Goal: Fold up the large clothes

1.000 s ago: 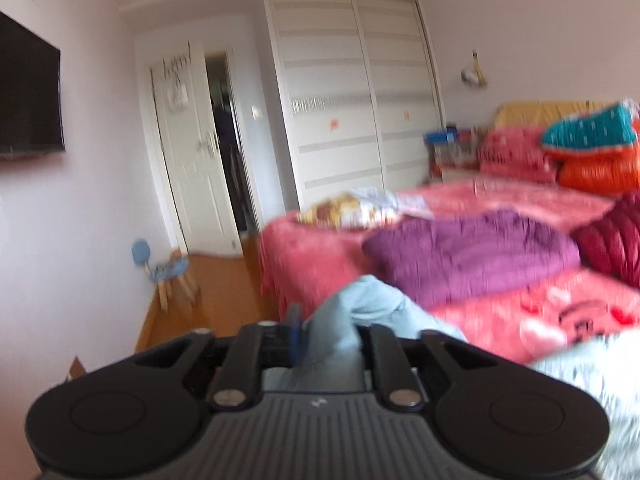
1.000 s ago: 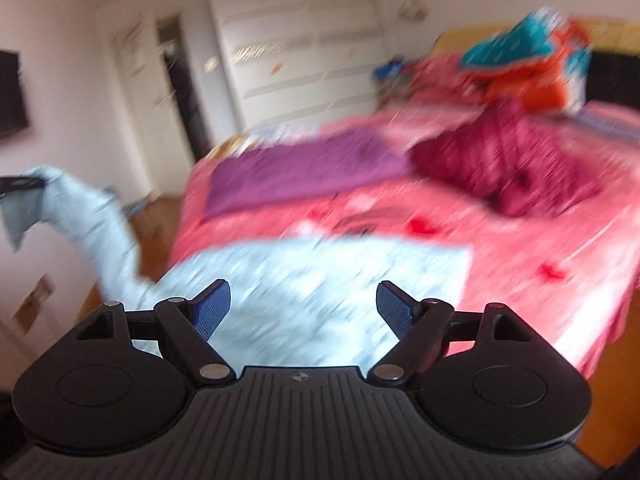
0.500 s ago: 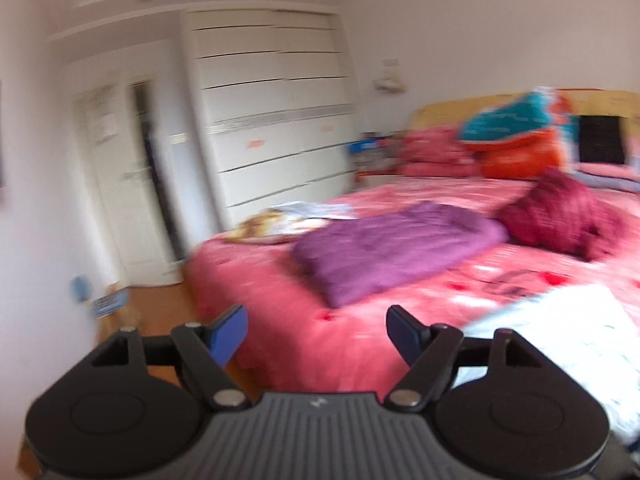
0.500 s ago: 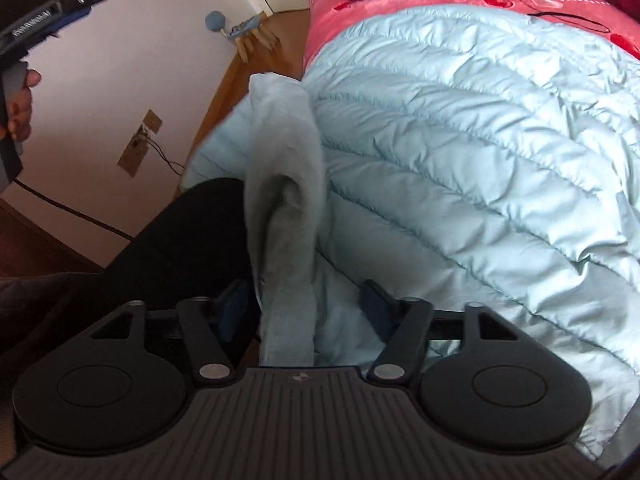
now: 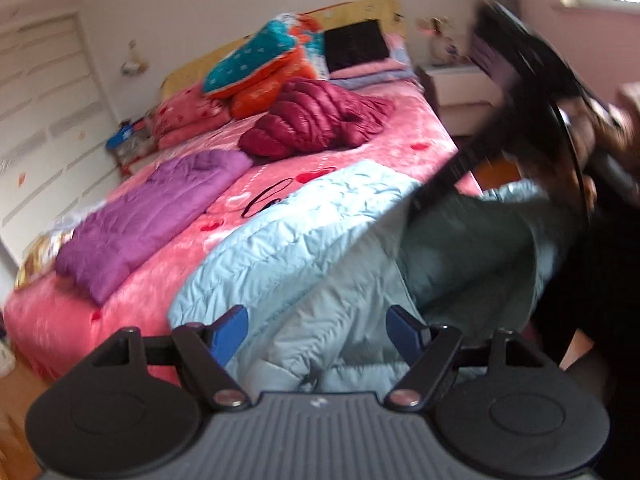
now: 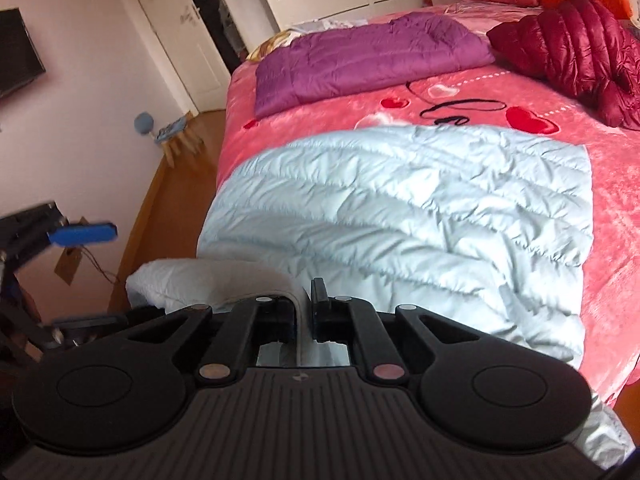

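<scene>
A light blue puffer jacket (image 6: 420, 208) lies spread on the near end of the pink bed (image 6: 480, 92). My right gripper (image 6: 304, 312) is shut on a raised fold at the jacket's near left edge. In the left wrist view my left gripper (image 5: 318, 330) hangs open just above the jacket (image 5: 280, 248), with nothing between its blue pads (image 5: 232, 328). The right gripper (image 5: 428, 196) shows there blurred at the right, gripping a lifted part of the jacket. One blue pad (image 6: 82, 234) of the left gripper shows at the left edge of the right wrist view.
A folded purple jacket (image 6: 360, 52) and a crumpled maroon jacket (image 6: 580, 52) lie farther up the bed, with a black cord (image 6: 460, 108) between them and the blue jacket. Pillows (image 5: 260, 64) are piled at the headboard. A small stool (image 6: 176, 128) stands on the wooden floor at the left.
My left gripper let go of the blue fabric, opened, and swung round and down over the jacket. My right gripper dropped to the jacket's near edge and shut on a fold.
</scene>
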Demonstrator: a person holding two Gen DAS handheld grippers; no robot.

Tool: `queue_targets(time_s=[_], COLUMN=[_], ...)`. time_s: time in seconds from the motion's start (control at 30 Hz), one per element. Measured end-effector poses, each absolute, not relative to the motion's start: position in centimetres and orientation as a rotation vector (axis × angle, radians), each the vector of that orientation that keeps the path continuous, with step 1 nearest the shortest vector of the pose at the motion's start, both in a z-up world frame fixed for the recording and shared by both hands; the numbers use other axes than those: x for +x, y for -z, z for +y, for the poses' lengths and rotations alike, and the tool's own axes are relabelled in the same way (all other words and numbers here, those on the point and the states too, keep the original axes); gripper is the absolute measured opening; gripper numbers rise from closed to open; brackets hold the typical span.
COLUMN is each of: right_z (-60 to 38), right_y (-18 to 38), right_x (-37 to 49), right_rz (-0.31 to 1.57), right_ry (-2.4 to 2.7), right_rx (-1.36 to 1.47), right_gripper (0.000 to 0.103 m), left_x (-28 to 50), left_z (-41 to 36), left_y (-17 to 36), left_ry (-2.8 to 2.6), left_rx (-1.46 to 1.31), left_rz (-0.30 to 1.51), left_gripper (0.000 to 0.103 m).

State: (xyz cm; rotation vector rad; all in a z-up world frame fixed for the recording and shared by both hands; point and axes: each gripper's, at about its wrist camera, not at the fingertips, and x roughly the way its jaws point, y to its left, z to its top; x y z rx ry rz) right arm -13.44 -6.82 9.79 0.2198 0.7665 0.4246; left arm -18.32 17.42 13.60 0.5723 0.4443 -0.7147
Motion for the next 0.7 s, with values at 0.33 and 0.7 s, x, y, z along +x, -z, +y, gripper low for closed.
queue_targets(time_s=[0.33,0.7], right_z=[-8.1,-11.5], right_y=[-8.8,-10.6], right_x=[-12.8,-17.8], right_rz=[0.755,0.795], right_ry=[-0.421,-0.445], right_rx=[0.260,0.172], right_gripper=[0.007,0.103], left_x=[-15.0,-12.7], left_z=[15.0,15.2], left_y=[-10.9,-12.0], left_ry=[0.761,0.620], left_rx=[0.718,0.463], left_rz=[0.502,0.578], left_gripper=[0.051,0.003])
